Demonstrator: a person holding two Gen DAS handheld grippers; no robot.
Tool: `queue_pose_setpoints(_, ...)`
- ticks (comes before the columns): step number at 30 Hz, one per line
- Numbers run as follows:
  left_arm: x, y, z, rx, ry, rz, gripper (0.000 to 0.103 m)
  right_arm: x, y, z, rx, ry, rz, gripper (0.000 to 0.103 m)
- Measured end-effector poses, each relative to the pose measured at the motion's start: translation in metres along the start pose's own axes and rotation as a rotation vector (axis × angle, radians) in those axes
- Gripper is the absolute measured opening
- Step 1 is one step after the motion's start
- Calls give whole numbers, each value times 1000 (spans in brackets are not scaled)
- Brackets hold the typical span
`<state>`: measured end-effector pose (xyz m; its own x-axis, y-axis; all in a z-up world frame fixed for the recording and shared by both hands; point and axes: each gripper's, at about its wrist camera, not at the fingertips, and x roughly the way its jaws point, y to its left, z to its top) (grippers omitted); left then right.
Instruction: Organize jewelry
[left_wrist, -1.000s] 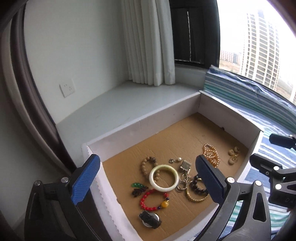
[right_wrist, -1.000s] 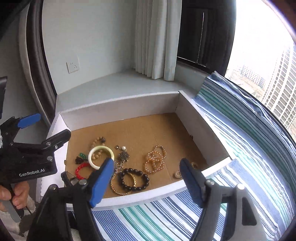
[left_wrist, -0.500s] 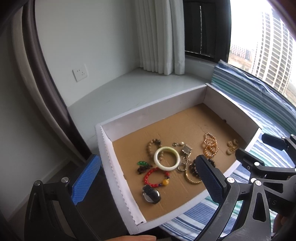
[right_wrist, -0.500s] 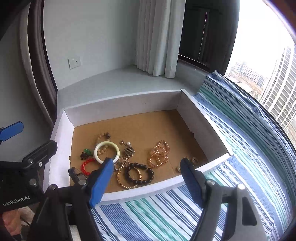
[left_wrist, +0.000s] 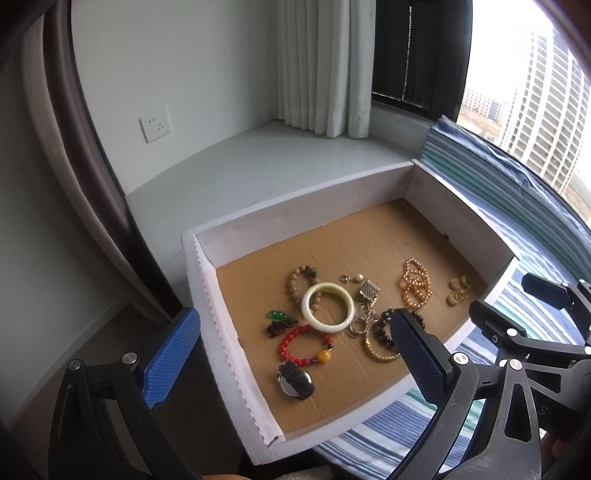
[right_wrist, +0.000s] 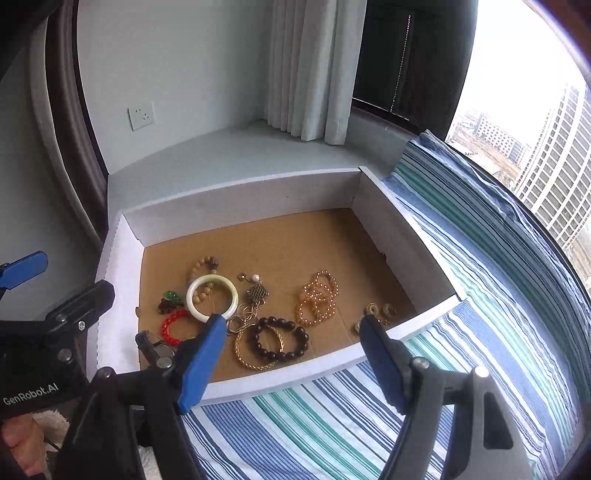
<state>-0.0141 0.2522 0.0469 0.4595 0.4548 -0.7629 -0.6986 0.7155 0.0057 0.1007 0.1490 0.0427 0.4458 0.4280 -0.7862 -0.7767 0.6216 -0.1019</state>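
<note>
A shallow white box (left_wrist: 295, 214) with a brown cardboard floor holds the jewelry. On that floor lie a pale jade bangle (left_wrist: 327, 308), a red bead bracelet (left_wrist: 304, 343), a watch (left_wrist: 295, 380), a green pendant (left_wrist: 279, 315), a dark bead bracelet (right_wrist: 277, 339) on a gold bangle (right_wrist: 258, 354), an orange bead string (right_wrist: 319, 299) and earrings (right_wrist: 380, 312). My left gripper (left_wrist: 293, 317) hangs open above the box's near left part. My right gripper (right_wrist: 291, 321) is open over the near wall. Neither gripper holds anything.
The box rests partly on a blue-green striped cloth (right_wrist: 480, 295) and beside a grey window ledge (left_wrist: 258, 162). Pale curtains (left_wrist: 325, 66) hang at the back and a wall socket (left_wrist: 155, 123) is at the left. A hand (right_wrist: 22, 432) holds the left tool.
Both grippers have drawn back and up from the box, so more of it and the ledge shows. The jewelry has not moved and both grippers stay open.
</note>
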Motion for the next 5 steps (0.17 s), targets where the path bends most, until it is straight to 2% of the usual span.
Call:
queue_pose_setpoints(2,0,0,0,-4,2,-23,102,-1,0,0,2,-2,3,76)
queue_pose_setpoints(5,-4,-1,1,-12,-24,-5,102,-2,-3,1,9,-13,6,76)
